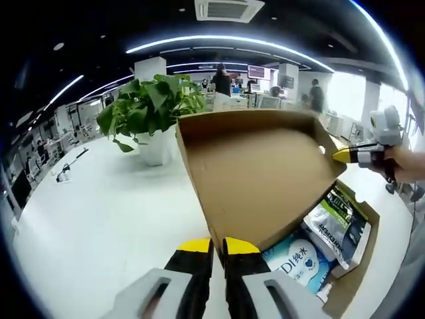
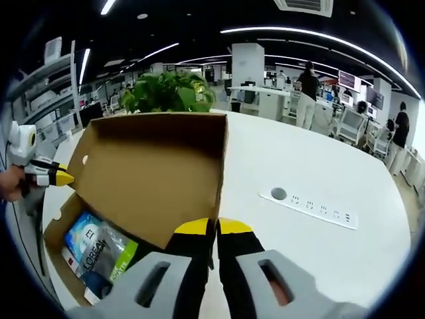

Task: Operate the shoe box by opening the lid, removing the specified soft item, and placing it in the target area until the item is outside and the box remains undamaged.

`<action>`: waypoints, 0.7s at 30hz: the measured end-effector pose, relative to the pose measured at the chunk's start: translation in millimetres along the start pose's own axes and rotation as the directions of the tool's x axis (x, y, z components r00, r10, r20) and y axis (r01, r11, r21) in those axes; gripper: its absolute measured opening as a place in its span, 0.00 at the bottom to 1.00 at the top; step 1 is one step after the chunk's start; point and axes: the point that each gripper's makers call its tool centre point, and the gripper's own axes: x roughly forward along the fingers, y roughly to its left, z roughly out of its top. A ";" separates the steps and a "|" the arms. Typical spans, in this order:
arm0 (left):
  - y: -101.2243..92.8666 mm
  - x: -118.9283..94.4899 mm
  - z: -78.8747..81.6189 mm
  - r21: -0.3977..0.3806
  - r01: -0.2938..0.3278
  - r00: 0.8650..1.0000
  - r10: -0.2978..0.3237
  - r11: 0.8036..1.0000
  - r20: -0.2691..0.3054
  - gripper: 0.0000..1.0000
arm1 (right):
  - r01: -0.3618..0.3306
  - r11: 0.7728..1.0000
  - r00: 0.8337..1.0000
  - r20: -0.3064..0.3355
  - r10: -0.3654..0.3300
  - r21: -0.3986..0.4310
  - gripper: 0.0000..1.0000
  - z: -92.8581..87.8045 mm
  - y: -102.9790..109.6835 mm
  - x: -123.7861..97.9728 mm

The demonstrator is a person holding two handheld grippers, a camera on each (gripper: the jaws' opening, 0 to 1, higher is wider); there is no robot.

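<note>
The brown cardboard shoe box (image 1: 364, 262) lies on a white table with its lid (image 1: 259, 179) tilted up. My left gripper (image 1: 218, 246) is shut on the lid's near corner. My right gripper (image 1: 340, 155) pinches the opposite corner, held by a hand. Inside the box lie soft packs: a blue-white wipes pack (image 1: 299, 259) and a silver-green pouch (image 1: 339, 226). In the right gripper view, my right gripper (image 2: 216, 227) is shut on the lid (image 2: 153, 179) edge, the left gripper (image 2: 61, 177) holds the far corner, and the pouch (image 2: 99, 251) lies in the box (image 2: 56, 232).
A potted green plant (image 1: 149, 106) (image 2: 169, 90) stands on the table just behind the box. A white power strip (image 2: 312, 203) is set into the table (image 2: 319, 252) to the right of the box. People and desks fill the office beyond.
</note>
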 end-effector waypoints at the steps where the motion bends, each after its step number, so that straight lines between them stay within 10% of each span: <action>1: 0.3 1.3 0.0 0.001 0.001 1.000 -0.001 1.000 -0.004 0.05 | 0.001 1.000 1.000 -0.004 -0.001 0.003 0.02 -0.9 0.3 0.2; 21: 7.6 28.6 -13.9 -0.040 0.007 0.995 -0.011 0.999 -0.096 0.08 | 0.002 0.998 0.997 -0.079 0.003 0.066 0.03 -19.7 0.7 20.7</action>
